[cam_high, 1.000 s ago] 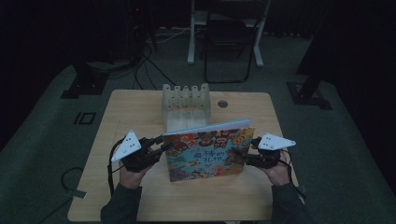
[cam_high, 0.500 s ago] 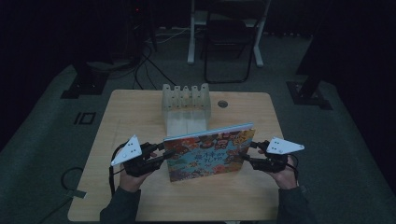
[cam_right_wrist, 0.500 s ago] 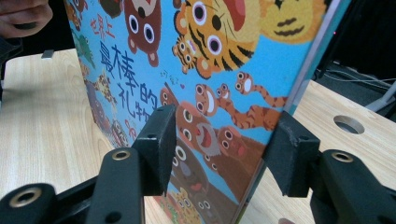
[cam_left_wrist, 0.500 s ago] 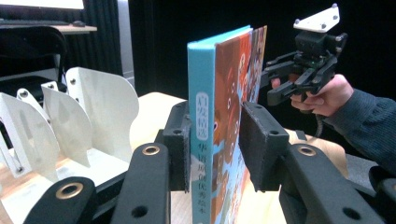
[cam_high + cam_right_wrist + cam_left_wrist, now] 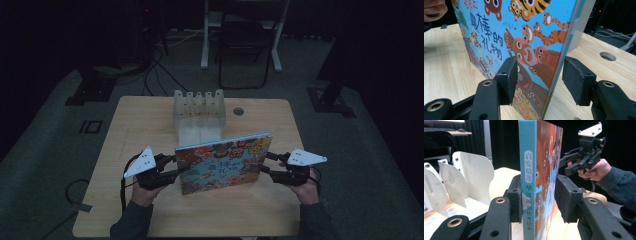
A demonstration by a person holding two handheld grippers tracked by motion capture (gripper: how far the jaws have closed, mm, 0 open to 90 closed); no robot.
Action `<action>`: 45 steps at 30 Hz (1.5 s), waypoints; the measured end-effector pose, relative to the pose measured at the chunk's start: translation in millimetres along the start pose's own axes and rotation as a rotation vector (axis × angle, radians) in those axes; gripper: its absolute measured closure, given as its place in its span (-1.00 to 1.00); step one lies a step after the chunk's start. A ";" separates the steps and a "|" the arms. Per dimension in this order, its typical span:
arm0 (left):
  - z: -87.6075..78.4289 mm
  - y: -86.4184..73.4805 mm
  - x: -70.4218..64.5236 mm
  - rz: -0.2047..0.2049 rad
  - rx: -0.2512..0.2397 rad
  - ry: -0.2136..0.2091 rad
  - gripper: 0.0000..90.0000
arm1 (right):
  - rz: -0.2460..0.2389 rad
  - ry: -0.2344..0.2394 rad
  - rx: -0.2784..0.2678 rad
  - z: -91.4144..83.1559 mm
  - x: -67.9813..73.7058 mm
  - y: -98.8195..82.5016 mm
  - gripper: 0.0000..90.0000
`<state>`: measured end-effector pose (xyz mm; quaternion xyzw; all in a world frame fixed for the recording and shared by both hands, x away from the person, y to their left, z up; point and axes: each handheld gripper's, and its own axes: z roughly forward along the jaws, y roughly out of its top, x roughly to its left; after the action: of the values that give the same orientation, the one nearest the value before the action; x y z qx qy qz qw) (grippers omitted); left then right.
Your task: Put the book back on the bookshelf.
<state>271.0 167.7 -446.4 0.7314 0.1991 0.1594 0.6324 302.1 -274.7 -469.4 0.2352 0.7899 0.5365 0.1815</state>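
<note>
A picture book [image 5: 222, 162] with a blue cover full of cartoon animals stands on its lower edge on the wooden table [image 5: 140, 120], cover toward the person. My left gripper [image 5: 177, 167] straddles the book's spine [image 5: 527, 182], and its jaws have just been opening; the left pad still lies against the spine while the right pad stands just off the cover. My right gripper [image 5: 265, 164] straddles the opposite edge [image 5: 524, 37]; its jaws have also just been opening, with a clear gap at the right pad. The left gripper view also shows the right gripper [image 5: 566, 166].
A white slotted rack [image 5: 199, 107] stands right behind the book; its curved dividers [image 5: 471, 175] are close to my left gripper. A round hole [image 5: 238, 111] sits in the table at the back right. A chair [image 5: 247, 45] and cables lie on the floor beyond.
The right gripper and the book's right end have sunk a little toward the table. Both pairs of jaws have widened around the book's edges.
</note>
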 end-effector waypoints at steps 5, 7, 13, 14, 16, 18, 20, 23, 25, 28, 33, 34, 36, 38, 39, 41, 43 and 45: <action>6.5 -3.2 -3.3 0.012 0.002 -0.009 0.25 | 0.006 0.003 0.000 0.6 -0.6 -1.3 0.00; 11.8 -5.7 -3.9 0.004 -0.007 -0.033 0.21 | 0.004 0.006 0.004 1.3 -0.1 -1.8 0.00; 17.1 -7.5 -2.9 -0.011 -0.005 -0.052 0.10 | 0.010 0.013 0.008 1.5 -0.6 -3.5 0.00; 17.2 -7.8 -2.5 -0.015 -0.004 -0.060 0.10 | 0.011 0.014 0.007 1.5 -0.7 -3.6 0.00; 18.2 -8.4 -2.3 -0.017 -0.001 -0.063 0.10 | 0.016 0.026 -0.002 1.5 -0.7 -3.4 0.00; 19.8 -8.9 -2.8 -0.016 0.000 -0.069 0.05 | 0.019 0.029 -0.010 1.7 -0.4 -2.8 -0.01; 21.7 -9.4 -3.5 -0.010 0.003 -0.068 0.02 | 0.016 0.026 -0.007 2.2 -0.5 -2.6 -0.01; 24.7 -10.2 -3.4 -0.016 0.011 -0.059 0.08 | 0.015 0.024 -0.007 2.5 -0.4 -2.7 -0.01; 27.0 -10.8 -3.5 -0.016 0.018 -0.054 0.08 | 0.012 0.023 -0.007 2.4 -0.3 -3.0 0.00; 29.3 -11.8 -2.9 -0.018 0.024 -0.062 0.14 | 0.013 0.021 -0.001 3.1 -0.2 -4.2 0.00; 31.1 -14.1 -0.5 -0.024 0.024 -0.069 0.40 | 0.019 0.033 -0.008 2.5 -1.5 -7.0 0.03; 32.0 -15.7 -0.1 -0.022 0.026 -0.069 0.44 | 0.017 0.033 -0.006 2.7 -1.4 -7.6 0.03; 32.7 -17.5 0.2 -0.029 0.018 -0.082 0.49 | 0.015 0.034 -0.004 2.8 -1.3 -8.5 0.04; 32.9 -18.5 -0.2 -0.024 0.014 -0.090 0.56 | 0.017 0.034 -0.004 2.7 -1.4 -9.0 0.04; 32.8 -18.5 -1.1 -0.015 0.015 -0.086 0.59 | 0.018 0.033 -0.004 2.8 -1.4 -9.2 0.04; 32.4 -18.2 -2.5 -0.002 0.018 -0.093 0.64 | 0.020 0.028 -0.001 3.4 -1.3 -9.5 0.04; 32.1 -18.1 -4.9 0.013 0.022 -0.097 0.67 | 0.019 0.027 0.002 4.4 -1.6 -10.0 0.04; 31.9 -18.0 -7.6 0.032 0.027 -0.107 0.71 | 0.021 0.023 0.003 5.6 -1.3 -10.4 0.04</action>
<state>278.3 138.6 -468.8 0.7504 0.1552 0.1277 0.6297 304.4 -274.4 -481.1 0.2375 0.7903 0.5396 0.1667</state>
